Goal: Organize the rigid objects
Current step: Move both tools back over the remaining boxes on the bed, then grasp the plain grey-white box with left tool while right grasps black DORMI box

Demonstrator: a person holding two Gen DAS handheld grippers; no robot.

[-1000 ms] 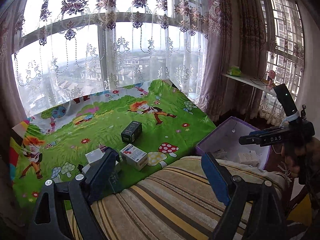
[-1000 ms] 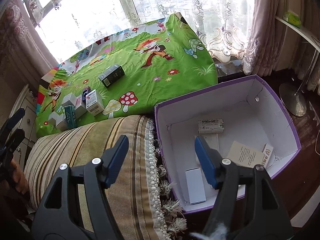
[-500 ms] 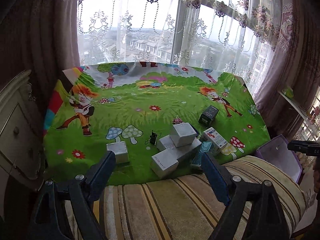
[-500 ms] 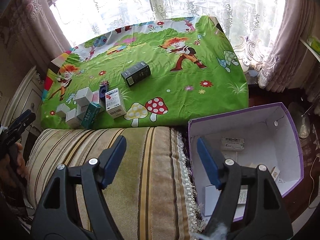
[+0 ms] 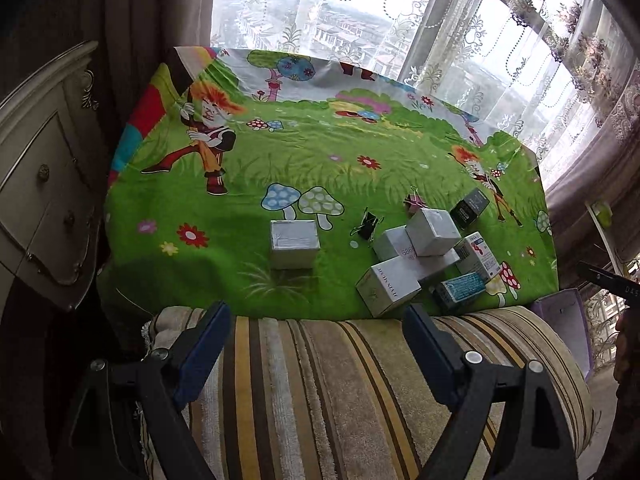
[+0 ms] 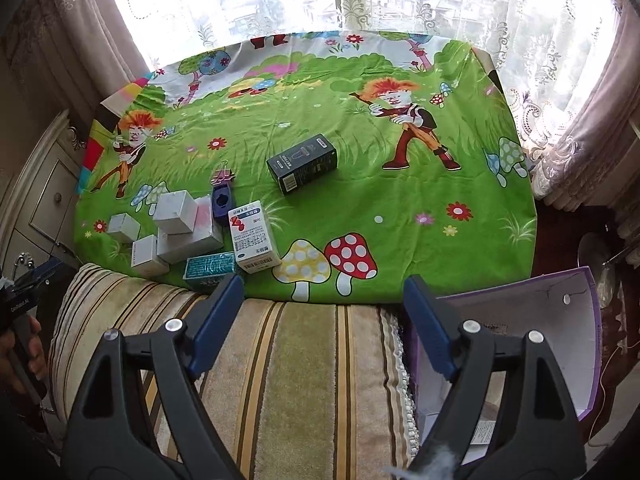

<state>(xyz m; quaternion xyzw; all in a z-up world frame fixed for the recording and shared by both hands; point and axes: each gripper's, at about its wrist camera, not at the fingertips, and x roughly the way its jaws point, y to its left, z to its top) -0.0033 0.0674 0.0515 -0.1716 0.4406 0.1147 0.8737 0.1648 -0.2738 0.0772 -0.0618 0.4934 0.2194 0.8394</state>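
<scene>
Both tools, left tool (image 5: 316, 344) and right tool (image 6: 324, 320), hang released and empty; the right's jaws have just been widening. Ahead of our left tool sits a lone white carton (image 5: 294, 243) on the counter (image 5: 240, 184): light, stiff, crushable, so we'd pinch its flat sides.

Both wrist cameras are looking steeply down past a striped cushion (image 5: 340, 392) at the same tabletop (image 6: 400, 208), the left framing its left end, the right its middle.
</scene>
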